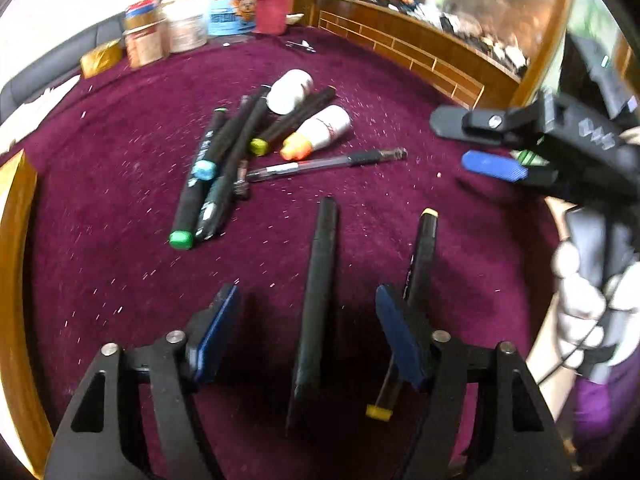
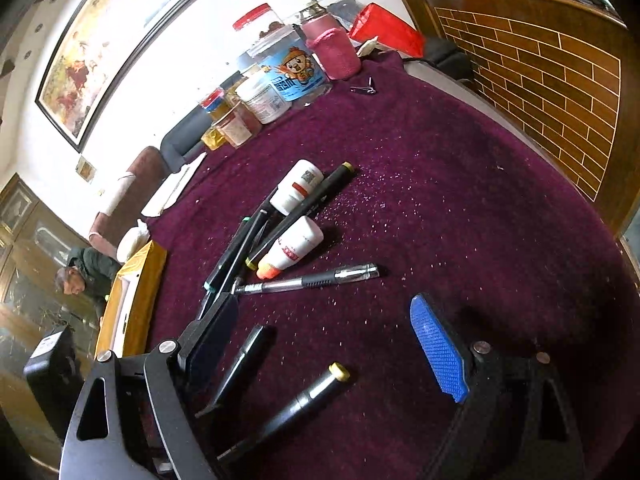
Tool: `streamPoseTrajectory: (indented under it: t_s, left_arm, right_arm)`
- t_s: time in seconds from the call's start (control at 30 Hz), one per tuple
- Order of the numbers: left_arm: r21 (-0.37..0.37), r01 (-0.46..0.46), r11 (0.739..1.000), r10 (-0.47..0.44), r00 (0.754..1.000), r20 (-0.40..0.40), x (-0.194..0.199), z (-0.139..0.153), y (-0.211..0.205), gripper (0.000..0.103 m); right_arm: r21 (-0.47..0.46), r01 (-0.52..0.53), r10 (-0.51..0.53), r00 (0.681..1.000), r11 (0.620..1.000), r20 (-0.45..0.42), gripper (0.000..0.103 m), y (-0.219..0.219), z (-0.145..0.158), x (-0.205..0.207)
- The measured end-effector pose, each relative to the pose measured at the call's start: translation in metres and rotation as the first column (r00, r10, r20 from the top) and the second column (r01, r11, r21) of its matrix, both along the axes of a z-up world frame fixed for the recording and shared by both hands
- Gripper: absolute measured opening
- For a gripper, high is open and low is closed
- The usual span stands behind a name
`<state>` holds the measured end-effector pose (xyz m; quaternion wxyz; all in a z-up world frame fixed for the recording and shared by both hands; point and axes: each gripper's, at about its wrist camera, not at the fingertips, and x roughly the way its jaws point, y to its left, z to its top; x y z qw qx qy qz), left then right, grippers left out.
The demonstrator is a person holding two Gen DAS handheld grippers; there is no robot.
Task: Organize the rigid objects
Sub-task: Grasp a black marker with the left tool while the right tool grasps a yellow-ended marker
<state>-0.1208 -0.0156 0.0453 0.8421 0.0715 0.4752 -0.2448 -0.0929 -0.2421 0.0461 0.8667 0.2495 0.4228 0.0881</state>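
Observation:
A pile of black markers (image 1: 216, 168) with coloured caps, two white bottles (image 1: 290, 90) (image 1: 320, 132) and a clear gel pen (image 1: 328, 162) lies on the purple cloth. Two black markers lie apart nearer me: one (image 1: 316, 312) lies on the cloth between my left gripper's open pads, a yellow-capped one (image 1: 420, 264) just beside the right pad. My left gripper (image 1: 308, 332) is open and empty. My right gripper (image 2: 332, 344) is open and empty above the same two markers (image 2: 244, 364) (image 2: 304, 400); it also shows in the left wrist view (image 1: 476, 144). The pile (image 2: 256, 240) and pen (image 2: 312, 280) lie beyond.
Jars, a blue-labelled tub (image 1: 232, 8) and a pink container (image 1: 274, 8) stand at the cloth's far edge. A nail clipper (image 2: 364, 89) lies near them. A wooden panelled wall (image 2: 532, 80) runs along the right. A yellow wooden frame (image 2: 136, 300) borders the left.

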Motion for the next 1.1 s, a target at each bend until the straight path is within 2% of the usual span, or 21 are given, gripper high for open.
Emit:
streamPoseTrajectory:
  t_s: [0.07, 0.17, 0.23, 0.3, 0.47, 0.6, 0.7, 0.87, 0.93, 0.97, 1.0, 1.03, 1.07, 1.1]
  left_arm:
    - [0.019, -0.001, 1.0, 0.001, 1.0, -0.004, 0.0, -0.008, -0.004, 0.06]
    - [0.062, 0.0, 0.998, -0.004, 0.998, 0.062, -0.007, -0.009, -0.005, 0.045]
    - [0.049, -0.009, 0.999, 0.006, 0.998, 0.067, -0.007, -0.007, 0.002, 0.024]
    - [0.036, -0.019, 0.999, 0.016, 0.998, 0.06, -0.005, -0.007, 0.011, 0.012]
    - [-0.035, -0.084, 0.996, 0.085, 0.996, 0.038, -0.004, 0.0, 0.038, 0.012]
    - [-0.045, -0.127, 0.991, 0.13, 0.99, 0.061, 0.0, 0.004, 0.053, 0.012]
    - [-0.055, -0.128, 0.99, 0.13, 0.991, 0.032, 0.003, -0.005, 0.054, 0.012]
    - [-0.105, -0.12, 0.987, 0.123, 0.992, 0.023, 0.0, -0.005, 0.064, 0.012]
    - [-0.131, -0.139, 0.982, 0.144, 0.989, 0.033, 0.0, 0.002, 0.075, 0.012]
    - [-0.151, -0.149, 0.977, 0.155, 0.987, 0.032, 0.001, 0.005, 0.081, 0.012]
    - [-0.167, -0.156, 0.974, 0.163, 0.986, 0.03, 0.001, 0.008, 0.087, 0.012]
    - [-0.183, -0.165, 0.969, 0.174, 0.984, 0.031, 0.001, 0.011, 0.093, 0.012]
    - [-0.198, -0.175, 0.964, 0.186, 0.982, 0.035, 0.0, 0.015, 0.1, 0.012]
    - [-0.21, -0.183, 0.96, 0.195, 0.98, 0.037, -0.001, 0.018, 0.104, 0.012]
  right_arm:
    - [0.003, -0.002, 0.002, 1.0, 1.0, 0.0, 0.085, 0.0, -0.002, -0.005]
    - [-0.002, 0.002, -0.002, 1.0, 1.0, -0.001, 0.085, -0.003, -0.004, -0.012]
    - [-0.005, 0.009, -0.009, 1.0, 1.0, -0.008, 0.085, -0.003, -0.007, -0.015]
    - [-0.004, 0.015, -0.015, 1.0, 1.0, -0.018, 0.085, -0.003, -0.01, -0.016]
    - [-0.018, -0.015, 0.014, 0.999, 1.0, -0.052, 0.085, 0.01, -0.016, -0.024]
    - [-0.143, -0.121, 0.107, 0.989, 0.982, -0.105, 0.085, 0.048, -0.022, -0.033]
    - [-0.22, -0.172, 0.149, 0.982, 0.96, -0.118, 0.084, 0.075, -0.024, -0.033]
    - [-0.307, -0.217, 0.174, 0.971, 0.926, -0.163, 0.084, 0.11, -0.032, -0.023]
    - [-0.394, -0.208, 0.156, 0.975, 0.895, -0.159, 0.079, 0.122, -0.033, -0.021]
    - [-0.421, -0.203, 0.15, 0.976, 0.884, -0.155, 0.071, 0.125, -0.033, -0.02]
    - [-0.463, -0.193, 0.139, 0.979, 0.865, -0.147, 0.057, 0.128, -0.034, -0.02]
    - [-0.481, -0.187, 0.137, 0.981, 0.856, -0.137, 0.05, 0.129, -0.033, -0.021]
    - [-0.477, -0.185, 0.138, 0.982, 0.859, -0.132, 0.032, 0.128, -0.031, -0.021]
    - [-0.469, -0.185, 0.139, 0.982, 0.864, -0.131, 0.028, 0.127, -0.03, -0.02]
